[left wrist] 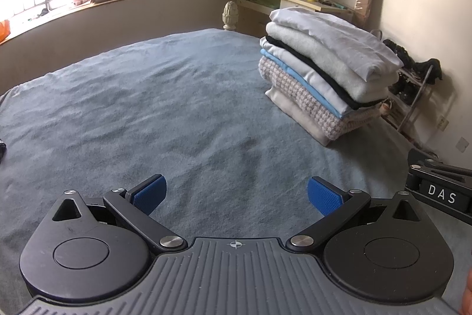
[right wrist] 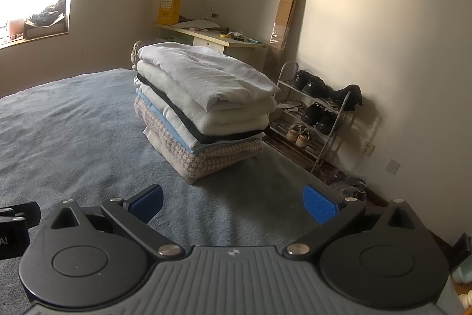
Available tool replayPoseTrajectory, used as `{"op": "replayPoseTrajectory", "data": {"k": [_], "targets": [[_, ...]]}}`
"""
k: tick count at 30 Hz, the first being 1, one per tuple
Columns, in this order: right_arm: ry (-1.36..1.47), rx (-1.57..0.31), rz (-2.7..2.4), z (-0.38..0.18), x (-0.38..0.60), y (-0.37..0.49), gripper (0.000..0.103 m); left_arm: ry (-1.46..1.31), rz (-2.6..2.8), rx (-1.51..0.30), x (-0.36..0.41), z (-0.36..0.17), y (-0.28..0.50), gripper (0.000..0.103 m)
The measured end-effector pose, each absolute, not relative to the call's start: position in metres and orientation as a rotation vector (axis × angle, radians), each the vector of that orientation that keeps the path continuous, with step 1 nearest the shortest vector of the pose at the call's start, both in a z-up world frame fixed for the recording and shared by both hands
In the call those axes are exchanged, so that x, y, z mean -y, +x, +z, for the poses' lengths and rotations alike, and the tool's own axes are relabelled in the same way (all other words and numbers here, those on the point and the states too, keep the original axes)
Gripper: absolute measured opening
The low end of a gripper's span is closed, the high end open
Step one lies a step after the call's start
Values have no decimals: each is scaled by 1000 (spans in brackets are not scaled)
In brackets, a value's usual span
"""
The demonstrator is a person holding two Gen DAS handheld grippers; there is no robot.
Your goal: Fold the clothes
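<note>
Right wrist view, at right of centre: a metal shoe rack (right wrist: 317, 120) against the wall holds dark shoes on its upper shelves and a pale pair lower down. The stack of folded clothes (right wrist: 203, 108) sits on the grey-blue bed (right wrist: 73, 132) mid-frame, well ahead of the right gripper (right wrist: 233, 204), whose blue pads (right wrist: 320, 204) stand wide apart and empty. Left wrist view puts the stack at upper right, ahead and right of the left gripper (left wrist: 236, 197), likewise spread with nothing between.

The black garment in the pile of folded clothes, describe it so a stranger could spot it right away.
On the grey-blue bed sits one stack of folded clothes, near the edge facing the shoe rack. Midway down the stack runs a thin black layer, the only dark item, sandwiched between pale fabrics above and below.
</note>
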State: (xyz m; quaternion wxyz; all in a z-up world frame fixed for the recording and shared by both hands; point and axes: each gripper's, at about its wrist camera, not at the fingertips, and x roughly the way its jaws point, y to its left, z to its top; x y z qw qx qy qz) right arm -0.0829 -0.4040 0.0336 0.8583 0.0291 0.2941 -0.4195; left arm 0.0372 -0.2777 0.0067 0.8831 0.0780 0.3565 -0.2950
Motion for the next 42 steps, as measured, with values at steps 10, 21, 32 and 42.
{"op": "replayPoseTrajectory", "data": {"k": [10, 21, 32, 42], "targets": [[61, -618, -882, 33, 404, -82, 103, 163, -615, -743, 277, 7, 36, 103], [62, -619, -881, 34, 405, -82, 103, 163, -614, -747, 277, 7, 37, 103], [63, -619, -882, 33, 404, -83, 103, 166, -613, -747, 278, 6, 35, 103], [66, -620, -882, 33, 404, -84, 103, 166, -611, -748, 278, 6, 36, 103]]}}
